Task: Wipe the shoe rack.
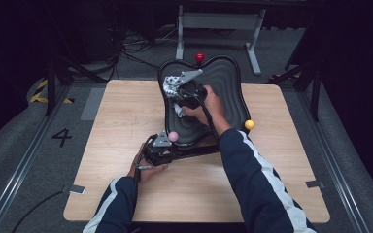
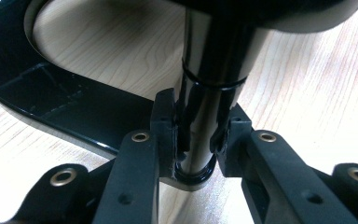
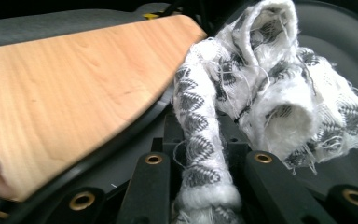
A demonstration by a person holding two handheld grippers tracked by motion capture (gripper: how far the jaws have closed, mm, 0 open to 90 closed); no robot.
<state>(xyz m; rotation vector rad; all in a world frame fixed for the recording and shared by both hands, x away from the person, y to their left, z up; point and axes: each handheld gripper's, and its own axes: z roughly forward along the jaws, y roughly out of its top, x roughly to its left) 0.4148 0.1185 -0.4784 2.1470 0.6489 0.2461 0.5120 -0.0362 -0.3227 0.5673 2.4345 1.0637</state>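
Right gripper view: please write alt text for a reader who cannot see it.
A white and grey patterned cloth, frayed and bunched, is pinched between the two black jaws of the right claw over a black ridged tray. The wooden table lies left.

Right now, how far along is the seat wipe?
Done: left gripper is clamped on the chair's black post, steadying it. In hand: right gripper presses a patterned white cloth on the ribbed black seat. Left: how much seat remains unwiped can't be judged.

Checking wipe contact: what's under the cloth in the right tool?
The cloth lies on the black ribbed seat. The contact patch beneath is covered by it.
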